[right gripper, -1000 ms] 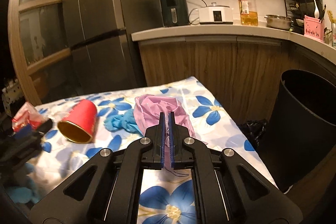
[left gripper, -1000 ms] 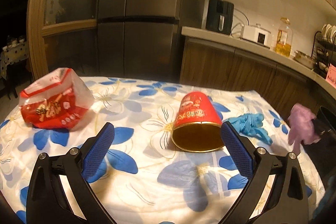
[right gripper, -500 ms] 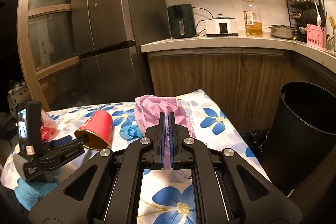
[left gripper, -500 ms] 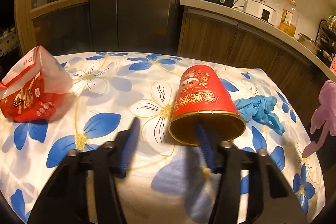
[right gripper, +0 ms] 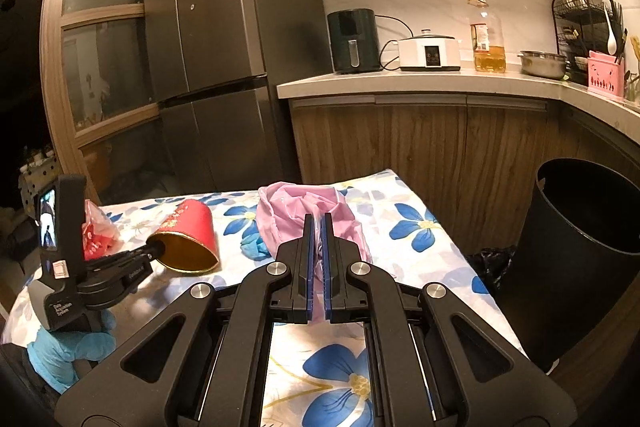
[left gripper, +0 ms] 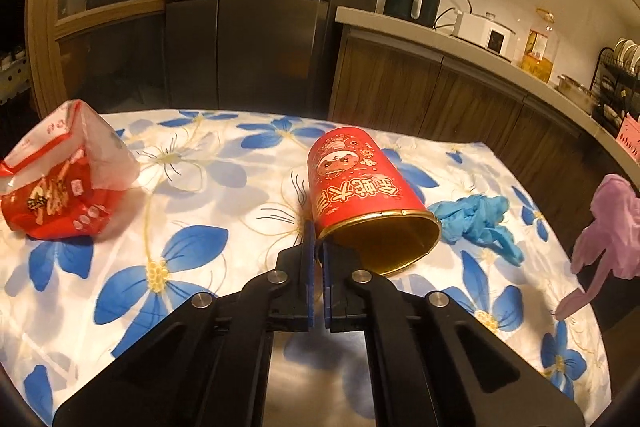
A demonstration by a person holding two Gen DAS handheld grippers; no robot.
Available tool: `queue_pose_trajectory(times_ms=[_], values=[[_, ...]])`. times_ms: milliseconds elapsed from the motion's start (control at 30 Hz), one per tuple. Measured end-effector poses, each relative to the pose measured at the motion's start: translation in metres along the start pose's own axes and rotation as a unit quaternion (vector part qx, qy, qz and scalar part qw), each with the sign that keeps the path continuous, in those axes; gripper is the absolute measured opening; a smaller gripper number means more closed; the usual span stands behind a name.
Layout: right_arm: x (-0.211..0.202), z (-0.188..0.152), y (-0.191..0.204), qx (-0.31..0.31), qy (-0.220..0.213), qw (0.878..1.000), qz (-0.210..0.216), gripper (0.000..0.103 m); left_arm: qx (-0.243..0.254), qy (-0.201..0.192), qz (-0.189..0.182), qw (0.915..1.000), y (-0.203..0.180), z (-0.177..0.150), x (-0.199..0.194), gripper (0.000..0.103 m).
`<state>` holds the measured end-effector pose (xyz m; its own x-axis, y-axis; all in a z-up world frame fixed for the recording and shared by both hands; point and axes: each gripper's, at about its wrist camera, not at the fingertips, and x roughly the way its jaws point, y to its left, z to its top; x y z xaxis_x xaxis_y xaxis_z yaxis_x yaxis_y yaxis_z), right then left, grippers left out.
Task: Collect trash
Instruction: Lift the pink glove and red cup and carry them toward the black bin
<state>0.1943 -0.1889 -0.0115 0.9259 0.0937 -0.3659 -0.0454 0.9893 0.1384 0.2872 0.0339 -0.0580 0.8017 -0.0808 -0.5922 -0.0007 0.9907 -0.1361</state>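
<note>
The red paper cup with a gold lining lies on its side on the flowered tablecloth, its mouth turned toward the left gripper, which is why that gripper can take it by the rim, one finger inside and one outside. Its jaws have just been closing and now pinch the cup's wall at the near left edge of the mouth, almost fully together.

The right gripper is clamped tight on a crumpled pink plastic glove, held clear of the table, presumably ready to carry toward the black round bin standing on the floor at about three o'clock from it.

At three o'clock from the cup, just beside it, lies a crumpled blue glove. A red and white snack bag sits well apart at nine o'clock. Both wait, I'd guess, for later trips.
</note>
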Motion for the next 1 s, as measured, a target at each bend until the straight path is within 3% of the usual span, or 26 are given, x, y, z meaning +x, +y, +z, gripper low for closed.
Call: queue_pose_trajectory(times_ms=[467, 1000], values=[[-0.045, 0.005, -0.001, -0.01, -0.019, 1.0, 0.011, 0.003, -0.005, -0.05, -0.014, 0.9986, -0.015, 0.003, -0.077, 0.003], [-0.09, 0.014, -0.048, 0.003, -0.039, 0.998, -0.04, 0.003, 0.045, -0.064, -0.07, 0.9945, -0.096, -0.003, -0.108, 0.003]])
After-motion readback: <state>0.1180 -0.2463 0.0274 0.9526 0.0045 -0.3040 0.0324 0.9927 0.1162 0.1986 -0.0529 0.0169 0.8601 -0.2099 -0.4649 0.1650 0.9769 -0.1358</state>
